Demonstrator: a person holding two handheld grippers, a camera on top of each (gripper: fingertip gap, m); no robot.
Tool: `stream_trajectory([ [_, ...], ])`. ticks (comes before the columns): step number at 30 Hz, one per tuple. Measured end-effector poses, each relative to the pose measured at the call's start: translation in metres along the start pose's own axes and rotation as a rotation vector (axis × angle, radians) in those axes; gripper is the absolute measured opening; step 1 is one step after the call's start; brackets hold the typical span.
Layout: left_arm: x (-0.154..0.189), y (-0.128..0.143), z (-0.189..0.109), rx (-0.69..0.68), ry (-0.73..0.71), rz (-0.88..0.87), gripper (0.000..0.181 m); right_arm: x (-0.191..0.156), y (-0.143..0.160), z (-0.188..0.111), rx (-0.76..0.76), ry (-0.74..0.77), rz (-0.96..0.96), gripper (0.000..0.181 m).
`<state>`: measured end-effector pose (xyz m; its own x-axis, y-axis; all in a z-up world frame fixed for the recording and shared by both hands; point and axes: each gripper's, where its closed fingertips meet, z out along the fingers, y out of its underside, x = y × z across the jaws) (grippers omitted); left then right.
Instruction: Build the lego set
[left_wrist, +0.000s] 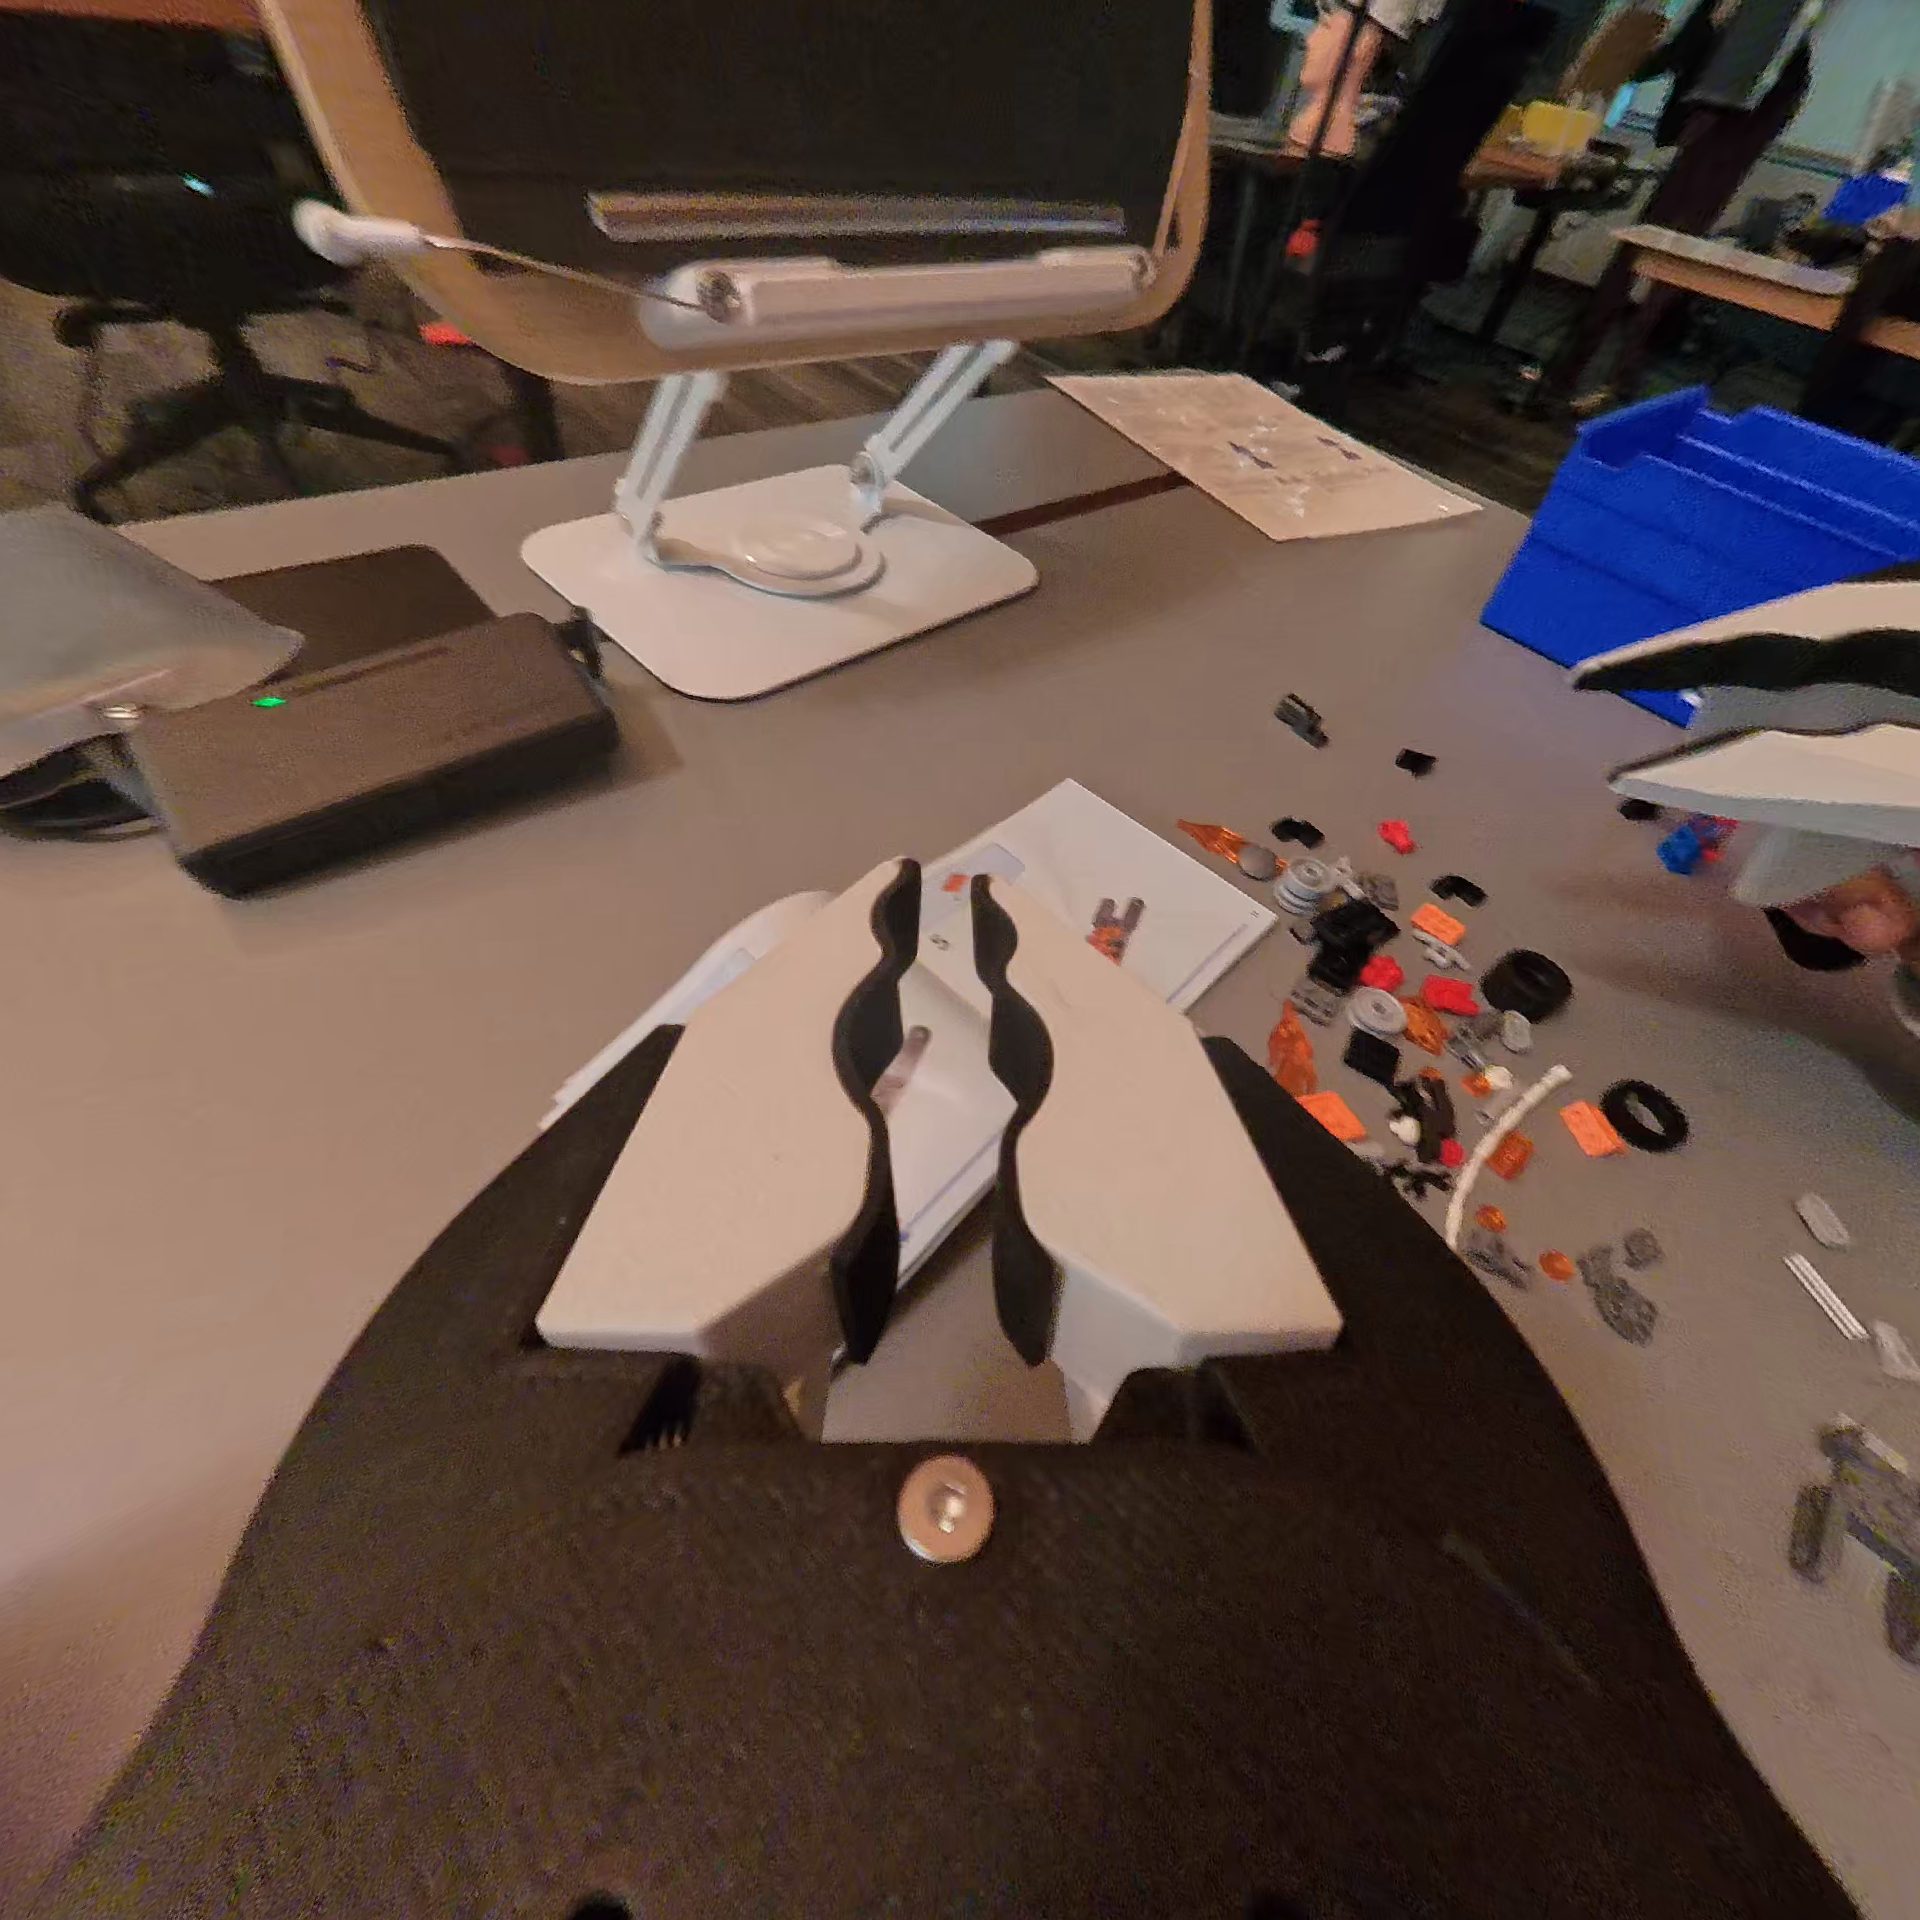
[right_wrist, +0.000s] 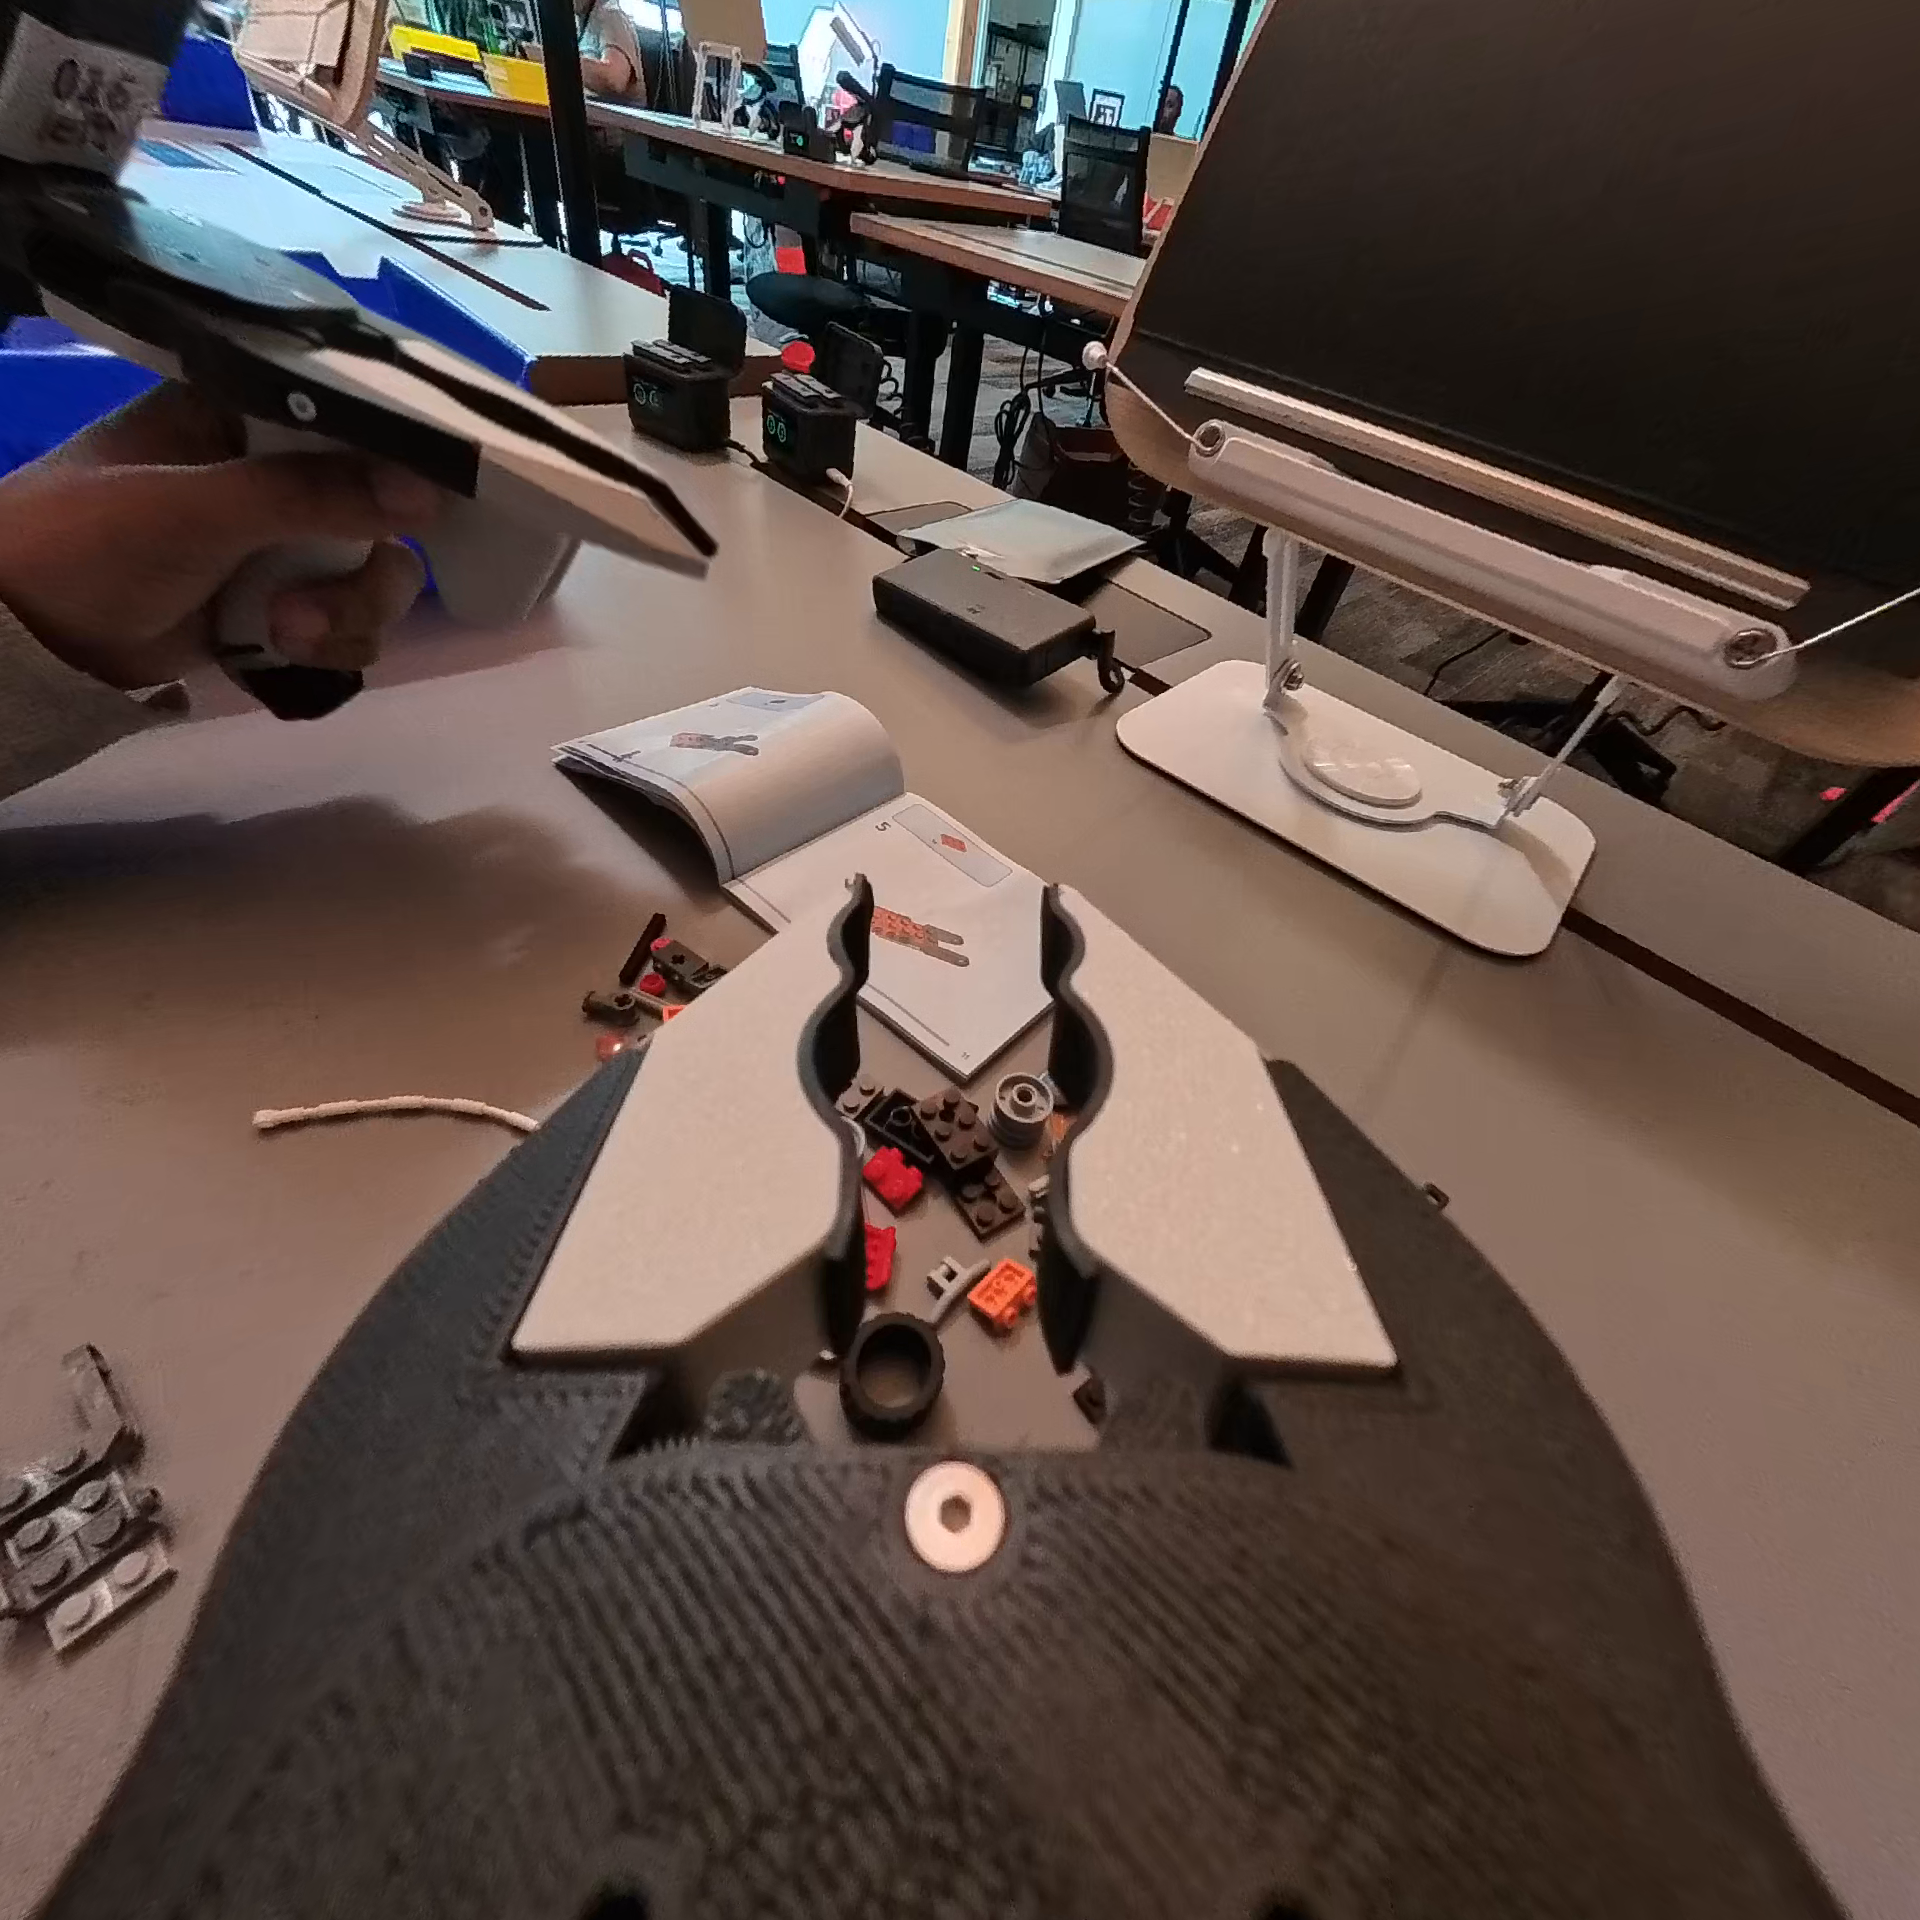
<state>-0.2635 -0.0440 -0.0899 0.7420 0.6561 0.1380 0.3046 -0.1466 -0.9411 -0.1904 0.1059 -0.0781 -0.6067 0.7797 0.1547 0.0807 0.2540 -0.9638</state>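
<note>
Lego pieces (right_wrist: 940, 1164) lie loose on the bench (right_wrist: 1558, 1195), centre frame: light, stiff, slippery, best pinched across flat sides. Right claw (right_wrist: 951, 904) hovers wide and empty; left claw (left_wrist: 945, 883) is narrow, empty.

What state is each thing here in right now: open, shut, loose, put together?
Left gripper: jaws a little apart, holding nothing, above the booklet.
Right gripper: jaws wide apart, empty, above the loose bricks.
Instruction booklet: lying open on the table.
Lego pieces: loose, scattered, not joined.
Grey plates: some joined into a small assembly.
Black tyre: loose, off any wheel.
White string: lying slack.
Black box: green light on.
</note>
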Motion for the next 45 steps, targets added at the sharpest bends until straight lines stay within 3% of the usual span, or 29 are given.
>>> stream_trajectory([
  [1,0.008,0.005,0.003,-0.027,0.051,-0.003,0.010,0.000,0.000,0.000,0.000,0.000,0.000,0.031],
  [5,0.065,0.045,0.014,-0.258,0.360,0.030,0.021,-0.001,0.001,0.001,-0.003,-0.001,-0.003,0.031],
  [8,0.085,0.079,0.023,-0.405,0.367,0.219,0.023,-0.001,0.001,0.001,-0.003,-0.001,-0.002,0.031],
  [11,0.095,0.097,0.029,-0.489,0.363,0.264,0.022,-0.001,0.001,0.001,-0.006,-0.002,-0.002,0.032],
  [19,0.102,0.089,0.024,-0.443,0.416,0.261,0.022,-0.003,0.003,0.002,-0.015,-0.004,-0.014,0.031],
  [26,0.105,0.103,0.028,-0.498,0.388,0.369,0.021,-0.003,0.002,0.003,-0.013,-0.005,-0.010,0.032],
  [32,0.101,0.108,0.035,-0.484,0.301,0.548,0.014,-0.004,0.003,0.004,-0.017,-0.011,-0.011,0.032],
  [45,0.102,0.103,0.045,-0.435,0.217,0.637,0.017,-0.006,0.005,0.005,-0.026,-0.018,-0.016,0.032],
])
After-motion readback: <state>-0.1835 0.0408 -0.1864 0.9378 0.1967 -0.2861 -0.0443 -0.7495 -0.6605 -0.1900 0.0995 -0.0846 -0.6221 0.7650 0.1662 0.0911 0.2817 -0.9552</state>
